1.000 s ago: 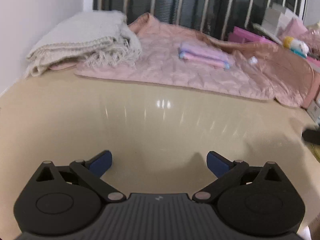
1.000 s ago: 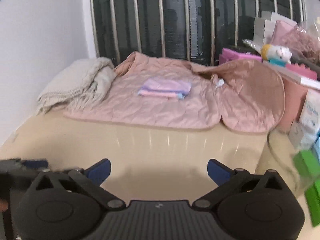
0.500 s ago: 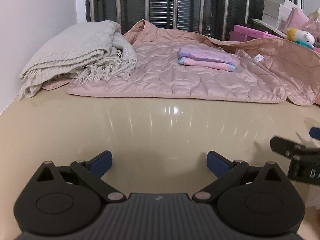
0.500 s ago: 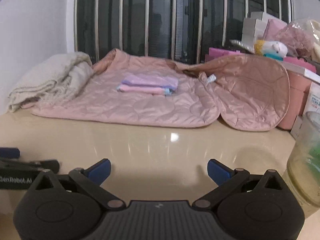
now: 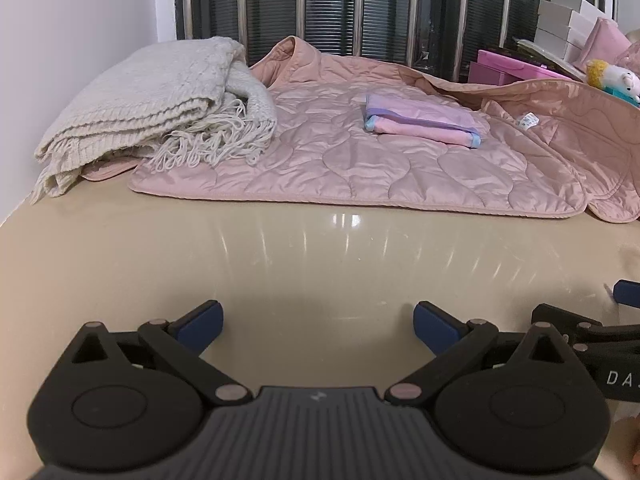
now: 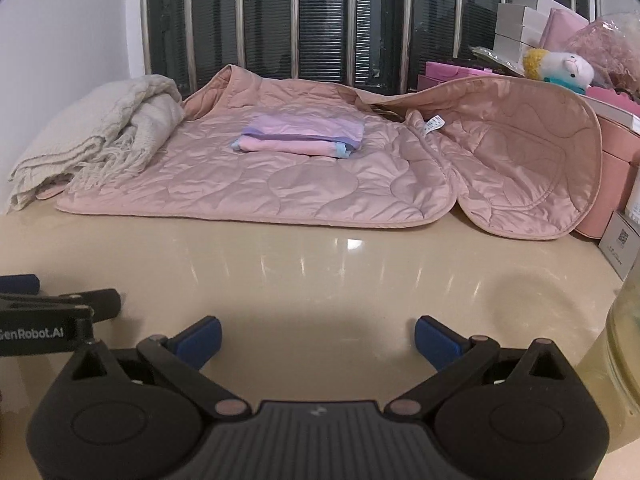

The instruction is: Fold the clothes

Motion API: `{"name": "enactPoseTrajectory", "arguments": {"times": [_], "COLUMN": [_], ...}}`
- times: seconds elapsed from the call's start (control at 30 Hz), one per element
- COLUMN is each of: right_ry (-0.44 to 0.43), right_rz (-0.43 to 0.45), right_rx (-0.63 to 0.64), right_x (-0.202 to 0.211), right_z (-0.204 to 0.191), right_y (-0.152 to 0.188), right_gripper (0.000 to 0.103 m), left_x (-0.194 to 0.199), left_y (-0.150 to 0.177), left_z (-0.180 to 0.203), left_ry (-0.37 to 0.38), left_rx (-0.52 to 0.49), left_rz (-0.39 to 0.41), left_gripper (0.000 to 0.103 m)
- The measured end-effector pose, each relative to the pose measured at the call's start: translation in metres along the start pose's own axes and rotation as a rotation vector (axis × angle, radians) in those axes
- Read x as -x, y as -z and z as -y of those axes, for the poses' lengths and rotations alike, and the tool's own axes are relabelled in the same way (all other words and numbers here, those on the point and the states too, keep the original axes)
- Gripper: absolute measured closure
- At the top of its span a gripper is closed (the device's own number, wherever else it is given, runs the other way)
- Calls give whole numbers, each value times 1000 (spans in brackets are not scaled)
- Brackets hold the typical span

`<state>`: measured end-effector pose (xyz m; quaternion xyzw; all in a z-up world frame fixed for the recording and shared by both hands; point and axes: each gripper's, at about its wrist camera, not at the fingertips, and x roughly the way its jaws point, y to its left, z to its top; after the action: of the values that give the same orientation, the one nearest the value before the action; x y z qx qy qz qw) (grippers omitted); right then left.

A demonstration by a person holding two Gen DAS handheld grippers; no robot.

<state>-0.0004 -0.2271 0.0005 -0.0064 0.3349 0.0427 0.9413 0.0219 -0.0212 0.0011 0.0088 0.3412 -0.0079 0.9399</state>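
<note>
A pink quilted jacket [image 5: 360,160] lies spread flat at the far side of the beige table [image 5: 320,264]; it also shows in the right wrist view [image 6: 280,184]. A small folded pink and lilac cloth [image 5: 424,122] rests on top of it, also in the right wrist view [image 6: 300,138]. My left gripper [image 5: 316,324] is open and empty, low over the bare table, well short of the jacket. My right gripper [image 6: 318,338] is open and empty, beside the left one; part of it shows at the right edge of the left wrist view [image 5: 592,324].
A folded cream knitted blanket [image 5: 152,96] with fringe lies at the far left, overlapping the jacket. Pink boxes and a plush toy [image 6: 560,66] stand at the far right. A glass jar [image 6: 624,344] is close on the right. A barred window is behind.
Both views have levelled and steadied, and the jacket now sits more centred. The two grippers have come side by side, each now showing in the other's view. Jaws stayed open.
</note>
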Motion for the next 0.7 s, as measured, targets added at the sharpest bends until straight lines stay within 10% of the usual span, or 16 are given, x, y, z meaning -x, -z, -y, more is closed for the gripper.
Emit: {"name": "enactPoseTrajectory", "arguments": {"times": [0.7], "right_ry": [4], "right_rz": [-7], "right_rx": [-7], "right_x": [-3], "right_z": [0], "right_y": [-3], "right_gripper": [0], "left_x": [18], "left_y": [17], "left_z": [9], "left_ry": [24], "left_rx": [-29], "left_rz": [27], "left_gripper": [1]}}
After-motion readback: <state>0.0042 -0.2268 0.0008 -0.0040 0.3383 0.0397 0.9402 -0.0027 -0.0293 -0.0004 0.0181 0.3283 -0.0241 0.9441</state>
